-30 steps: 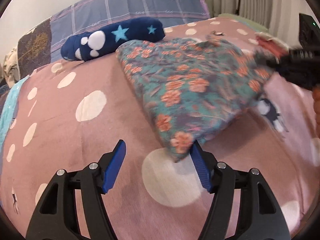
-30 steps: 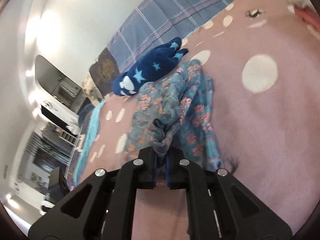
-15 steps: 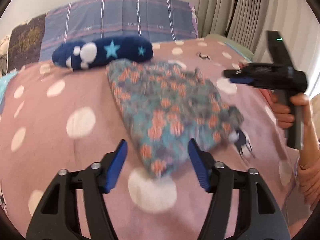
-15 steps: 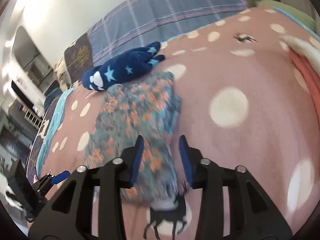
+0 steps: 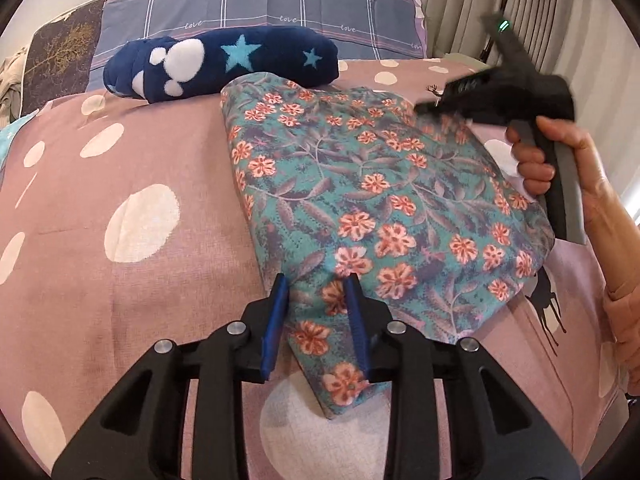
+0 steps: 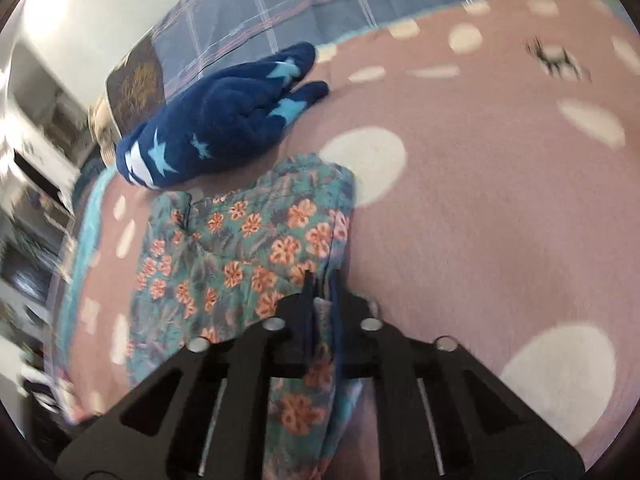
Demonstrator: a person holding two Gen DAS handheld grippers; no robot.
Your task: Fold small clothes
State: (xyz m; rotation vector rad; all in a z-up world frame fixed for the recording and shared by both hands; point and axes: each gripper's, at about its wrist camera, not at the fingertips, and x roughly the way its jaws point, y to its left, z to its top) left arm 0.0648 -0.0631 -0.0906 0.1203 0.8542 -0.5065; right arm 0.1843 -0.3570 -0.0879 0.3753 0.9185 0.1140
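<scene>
A teal garment with orange flowers (image 5: 360, 184) lies folded and flat on the pink dotted bedspread (image 5: 132, 184). My left gripper (image 5: 316, 316) is part open, its blue pads either side of the garment's near corner. My right gripper (image 6: 321, 280) is shut on the garment's right edge (image 6: 256, 240). In the left wrist view the right gripper (image 5: 436, 106) is blurred, held in a hand at the garment's far right corner.
A navy plush item with stars (image 5: 224, 62) lies behind the garment, also seen in the right wrist view (image 6: 216, 120). Plaid pillows (image 5: 260, 0) stand at the headboard. Curtains (image 5: 500, 0) hang at the right. Furniture (image 6: 36, 200) is left of the bed.
The right gripper let go of the garment, opened, then shut again on its right edge. The left gripper moved forward and narrowed around the near corner. The garment now lies flatter.
</scene>
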